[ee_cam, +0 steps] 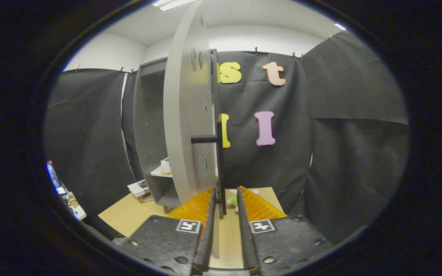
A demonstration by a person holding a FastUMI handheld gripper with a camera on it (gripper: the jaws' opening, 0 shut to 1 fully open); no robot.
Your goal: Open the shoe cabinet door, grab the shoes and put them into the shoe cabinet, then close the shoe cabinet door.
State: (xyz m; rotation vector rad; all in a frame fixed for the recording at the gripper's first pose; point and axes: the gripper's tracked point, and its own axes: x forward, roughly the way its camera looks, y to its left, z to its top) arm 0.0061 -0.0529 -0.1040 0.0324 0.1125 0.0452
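The grey shoe cabinet (148, 126) stands on the wooden table (129, 214), and its door (184, 126) is swung open, edge-on to me. A black handle (220, 161) runs down the door's edge, with a short stub sticking out to the left. My gripper (225, 191) has its fingers a narrow gap apart. The handle's lower end sits between them, close to the left finger and clear of the right one. On a shelf inside the cabinet lies a white and yellow shoe (165, 167). A small pink and green item (233, 198) lies on the table beyond the fingertips.
A stack of books (140, 189) lies on the table by the cabinet's foot. Some small objects (65, 195) sit at the far left past the table edge. Black cloth walls close in the booth behind and to the right.
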